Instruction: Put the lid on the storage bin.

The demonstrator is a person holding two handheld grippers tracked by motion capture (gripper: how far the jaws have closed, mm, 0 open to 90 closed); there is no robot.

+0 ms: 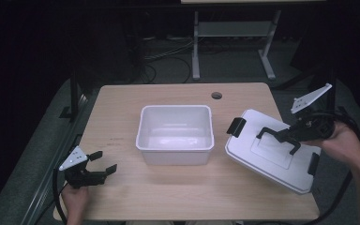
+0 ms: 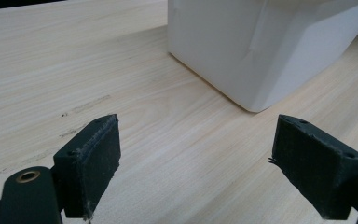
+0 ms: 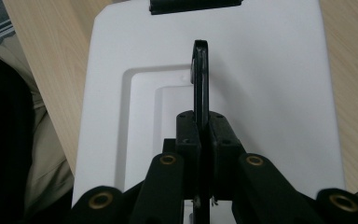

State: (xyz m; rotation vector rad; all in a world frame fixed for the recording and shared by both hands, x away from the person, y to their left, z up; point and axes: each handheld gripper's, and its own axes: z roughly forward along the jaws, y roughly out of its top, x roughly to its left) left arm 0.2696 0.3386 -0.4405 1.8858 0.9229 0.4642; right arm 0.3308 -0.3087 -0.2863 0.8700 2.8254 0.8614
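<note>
Lifting the white lid (image 1: 272, 154) by its black handle (image 1: 281, 137), as it looks: right claw (image 1: 281, 136) squeezed shut on that handle, seen edge-on between the two pads in the right gripper view (image 3: 200, 79). Lid tilted, held at the right side of the desk (image 1: 122, 112), its near corner low by the desk edge, well to the right of the white tub (image 1: 175, 133). Black clips on the lid's sides, one at the far left corner (image 1: 236, 126), one at the near right (image 1: 313, 163). Tub sitting in the middle of the desk, open at the top, nothing inside it but bare white floor. Left claw (image 1: 101, 164) wide open, holding nothing, down at the near left part of the desk, pointing toward the tub; tub corner (image 2: 256, 56) just ahead of its pads in the left gripper view, not touching. Next move, most likely: carry the lid over to the left, hold it flat above the tub, line up its corners with the rim, then set it down. Needs a firm squeeze on the thin handle so the lid does not swing or slip. Left claw free to steady the tub if it slides.
</note>
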